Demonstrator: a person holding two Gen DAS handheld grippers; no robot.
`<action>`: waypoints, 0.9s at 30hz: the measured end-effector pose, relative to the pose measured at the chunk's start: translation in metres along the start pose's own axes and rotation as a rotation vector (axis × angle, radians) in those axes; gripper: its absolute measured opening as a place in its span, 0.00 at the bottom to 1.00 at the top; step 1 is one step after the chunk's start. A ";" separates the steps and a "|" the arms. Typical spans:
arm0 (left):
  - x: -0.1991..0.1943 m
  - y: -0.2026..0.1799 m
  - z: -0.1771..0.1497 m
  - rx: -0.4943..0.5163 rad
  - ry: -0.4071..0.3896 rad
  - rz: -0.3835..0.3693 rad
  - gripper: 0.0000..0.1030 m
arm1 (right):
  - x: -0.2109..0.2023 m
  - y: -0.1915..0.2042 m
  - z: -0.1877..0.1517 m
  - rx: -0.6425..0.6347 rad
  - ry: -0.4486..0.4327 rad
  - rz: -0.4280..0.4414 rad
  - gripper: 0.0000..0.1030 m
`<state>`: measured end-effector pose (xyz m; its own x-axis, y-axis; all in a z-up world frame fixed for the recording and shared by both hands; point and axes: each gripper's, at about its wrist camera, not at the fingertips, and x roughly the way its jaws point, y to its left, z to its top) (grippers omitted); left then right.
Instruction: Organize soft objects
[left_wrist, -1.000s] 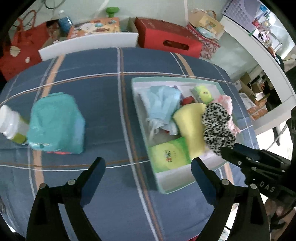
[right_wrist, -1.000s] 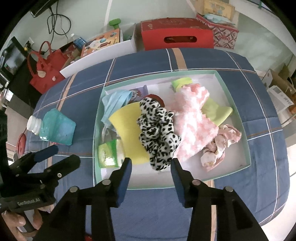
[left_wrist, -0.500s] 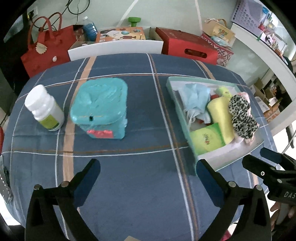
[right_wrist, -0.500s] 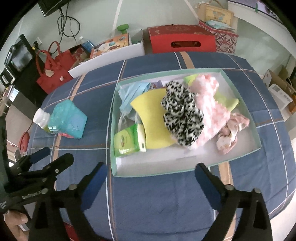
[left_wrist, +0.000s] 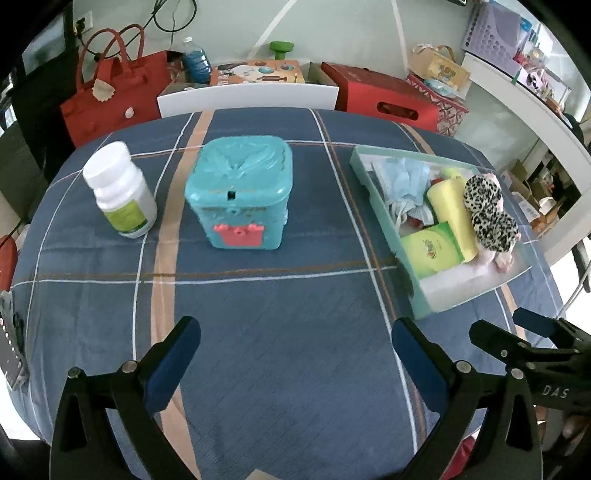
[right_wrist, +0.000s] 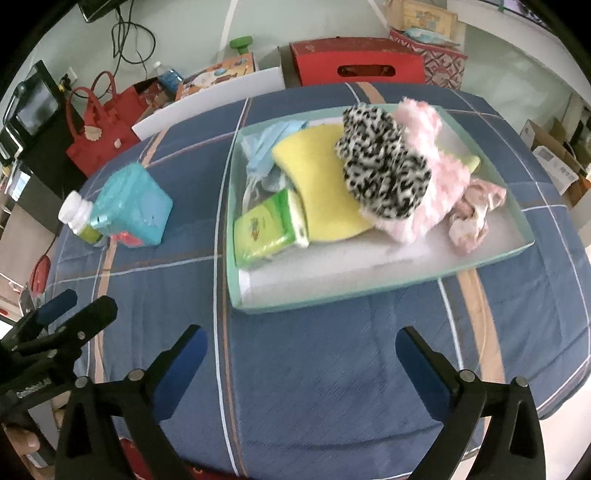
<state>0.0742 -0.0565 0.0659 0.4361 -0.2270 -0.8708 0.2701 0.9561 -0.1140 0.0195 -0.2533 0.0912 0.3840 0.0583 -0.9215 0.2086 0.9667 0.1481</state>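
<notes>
Room: cluttered, red bags and boxes behind a table (left_wrist: 280, 332) in blue plaid cloth.
Tray (right_wrist: 369, 284): right part of table, holds the soft pile.
Pile: pink fluff (right_wrist: 432, 184), leopard scrunchie (right_wrist: 380, 170) on top, yellow cloth (right_wrist: 321, 184), blue masks (right_wrist: 262, 155), green pack (right_wrist: 262, 229).
Teal box (left_wrist: 240, 192): outside tray, beside bottle (left_wrist: 122, 192).
Left gripper (left_wrist: 295, 354): jaws apart, empty.
Right gripper (right_wrist: 301, 354): jaws opening, nothing between.
Progress: soft things look binned; likely near done.

Plaid-clothed table (left_wrist: 295, 314): tray (right_wrist: 332, 291), teal box (left_wrist: 240, 192), white bottle (left_wrist: 120, 192).
</notes>
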 end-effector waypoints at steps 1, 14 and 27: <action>0.000 0.001 -0.002 0.000 0.003 0.003 1.00 | 0.001 0.002 -0.002 -0.003 -0.001 -0.004 1.00; 0.013 0.023 -0.023 -0.036 0.028 0.029 1.00 | 0.022 0.026 -0.019 -0.054 -0.001 -0.041 1.00; 0.024 0.024 -0.032 -0.012 -0.026 0.085 1.00 | 0.052 0.045 -0.026 -0.103 0.000 -0.089 1.00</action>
<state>0.0637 -0.0326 0.0274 0.4787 -0.1499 -0.8651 0.2212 0.9741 -0.0463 0.0256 -0.1999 0.0411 0.3686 -0.0285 -0.9292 0.1481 0.9886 0.0284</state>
